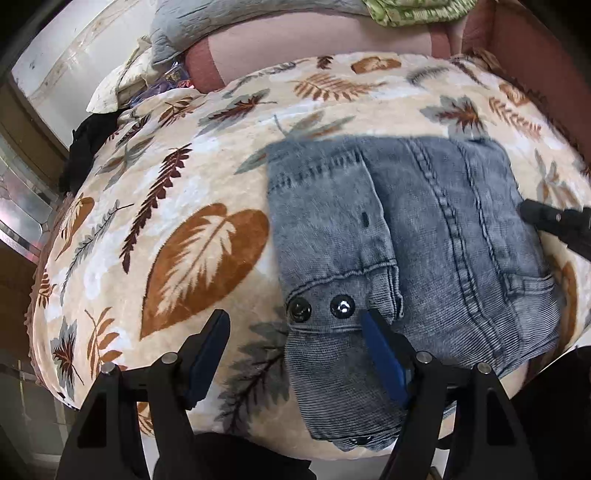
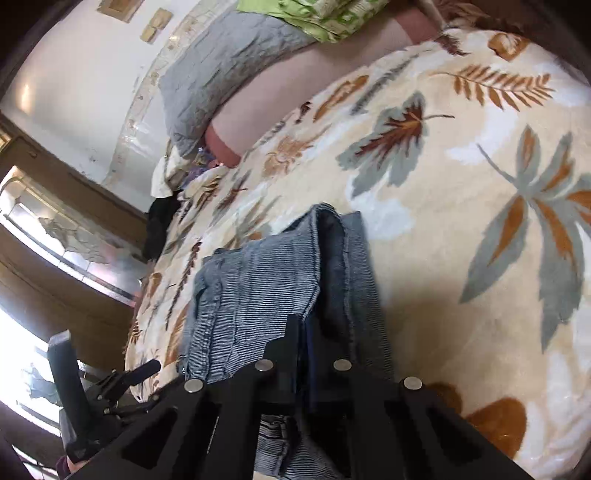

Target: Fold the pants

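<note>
grey pillow [image 1: 192, 26] and green cloth [image 1: 410, 9] up at the far end of the leaf-print blanket [image 1: 177, 236], well clear. folded jeans [image 1: 424, 236] lying on the blanket, nothing blocking. left gripper [image 1: 293, 350] hanging wide open over the waistband snaps, gripping nothing. right gripper [image 2: 303, 332] clamped shut on the jeans' right edge.

Daylight fills both views, soft and fairly bright on the leaf-print blanket [image 1: 207, 177]. In the right wrist view a window [image 2: 22, 332] at lower left is blown out to white, probably the main light source. A soft shadow falls on the blanket beside the jeans [image 2: 258, 280]. Fisheye bending curves the bed strongly, with dark vignetted corners. The far denim edge looks smeared in the left wrist view.
</note>
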`<act>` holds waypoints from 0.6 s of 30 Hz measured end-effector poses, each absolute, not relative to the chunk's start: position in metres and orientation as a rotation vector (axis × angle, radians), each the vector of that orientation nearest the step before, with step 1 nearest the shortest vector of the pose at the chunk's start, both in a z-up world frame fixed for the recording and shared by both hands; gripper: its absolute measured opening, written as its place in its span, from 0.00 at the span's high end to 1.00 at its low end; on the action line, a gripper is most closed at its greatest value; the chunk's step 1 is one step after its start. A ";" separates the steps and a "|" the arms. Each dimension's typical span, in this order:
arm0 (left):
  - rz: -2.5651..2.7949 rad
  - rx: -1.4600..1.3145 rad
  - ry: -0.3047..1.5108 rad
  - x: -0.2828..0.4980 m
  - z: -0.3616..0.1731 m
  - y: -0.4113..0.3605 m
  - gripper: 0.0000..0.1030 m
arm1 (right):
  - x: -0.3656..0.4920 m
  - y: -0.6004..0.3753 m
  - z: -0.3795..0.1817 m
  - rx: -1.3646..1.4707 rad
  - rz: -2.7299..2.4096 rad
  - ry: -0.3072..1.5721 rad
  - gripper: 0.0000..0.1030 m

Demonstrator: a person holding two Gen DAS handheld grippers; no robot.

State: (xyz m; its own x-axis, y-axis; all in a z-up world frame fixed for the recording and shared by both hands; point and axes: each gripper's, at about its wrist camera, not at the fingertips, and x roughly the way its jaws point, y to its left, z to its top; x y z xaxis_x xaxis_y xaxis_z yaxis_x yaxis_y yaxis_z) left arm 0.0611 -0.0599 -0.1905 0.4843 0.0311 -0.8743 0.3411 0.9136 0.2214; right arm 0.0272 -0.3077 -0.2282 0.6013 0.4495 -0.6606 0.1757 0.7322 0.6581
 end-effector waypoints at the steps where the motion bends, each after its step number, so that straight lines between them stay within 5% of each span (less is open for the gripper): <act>1: -0.189 0.405 1.045 0.060 -0.194 -0.062 0.27 | 0.030 -0.303 -0.232 0.729 0.166 0.967 0.96; 18: -0.139 0.334 0.994 0.077 -0.157 -0.038 0.27 | 0.024 -0.281 -0.195 0.506 0.103 0.840 0.94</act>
